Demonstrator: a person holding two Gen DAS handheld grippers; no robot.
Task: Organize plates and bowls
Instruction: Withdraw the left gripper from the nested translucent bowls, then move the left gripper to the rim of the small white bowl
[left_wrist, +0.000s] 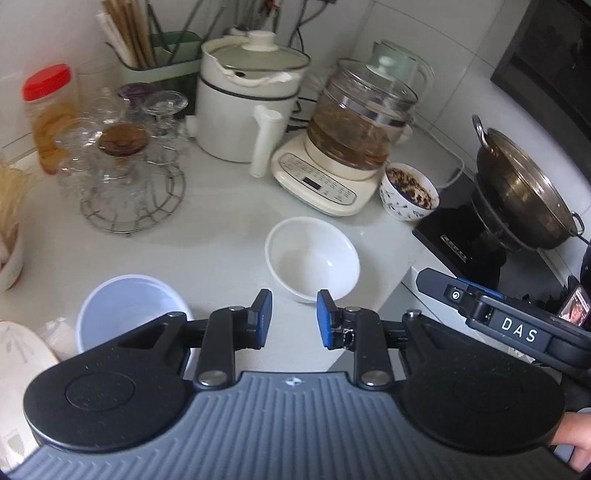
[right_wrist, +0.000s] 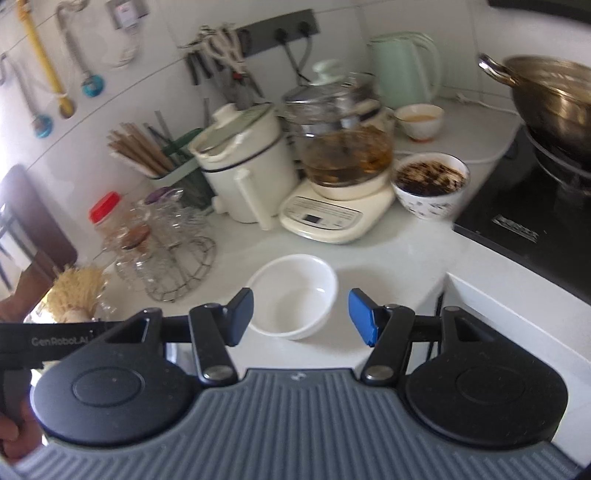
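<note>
Bowls are sitting on a white tabletop (left_wrist: 221, 206) in a kitchen corner. A white bowl (left_wrist: 312, 258) is standing upright and empty near the front edge, with nothing touching it. The left gripper (left_wrist: 294, 317) is hanging just in front of this bowl, and its fingers (left_wrist: 263, 319) are standing a little apart with nothing between them. The right gripper (right_wrist: 301, 315) is pointing at the same bowl from the other side. Its fingers (right_wrist: 360, 315) are standing wider apart, and they are holding nothing too.

A pale blue bowl (left_wrist: 129, 310) is sitting to the left of the white one, partly hidden behind the left gripper. A flat white thing, maybe a plate (left_wrist: 22, 354), is showing at the left edge, but only part of it is in view.

Farther back, a patterned bowl (left_wrist: 408, 194) full of dark bits is standing beside a glass kettle (left_wrist: 354, 125) on its cream base. A white cooker pot (left_wrist: 243, 99) with a lid is standing to the left of the kettle. A wire rack of glasses (left_wrist: 125, 162) is sitting near a jar with a red lid (left_wrist: 48, 114). A metal wok (left_wrist: 524, 192) is resting on a black stove at the right. A small cup (right_wrist: 419, 120) is standing behind the kettle, near a green jug (right_wrist: 404, 70).
</note>
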